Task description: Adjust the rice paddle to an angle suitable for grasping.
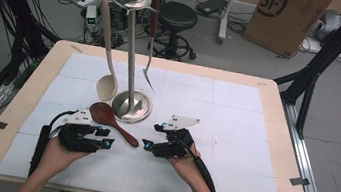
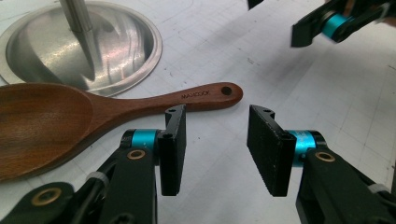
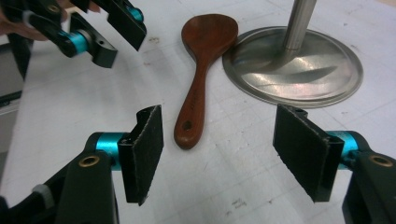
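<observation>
left gripper: low on the mat, on the person's left, jaws gaping with only bare mat between the pads. Not holding anything. In the left gripper view the left jaw's tip sits right at the spoon's handle, while the handle end lies just past the gap.

right gripper: on the person's right, jaws set wide, nothing in them either. From its own camera the pads frame the spoon's handle end, which lies a bit ahead of the tips and closer to the left jaw.

spoon: dark brown wood, lying flat on the mat. Bowl points toward the stand and the handle runs down between the two grippers, so the end with the hole is in the space between their tips. Neither gripper grips it. The left gripper view shows lettering on the handle near the hole; the right gripper view looks at it end-on.

stand: shiny steel disc base with a tall pole, just beyond both grippers. The spoon's bowl sits right beside the base rim; I can't tell if they touch.

ladle: pale one, hanging off the stand's top ring, its bowl down near the base on the left gripper's side.

fork: dark handle, hanging from the same ring on the right gripper's side, prongs well above the mat.

mat: white, gridded, under everything.

grippers to each other: tips face one another, near but apart.
</observation>
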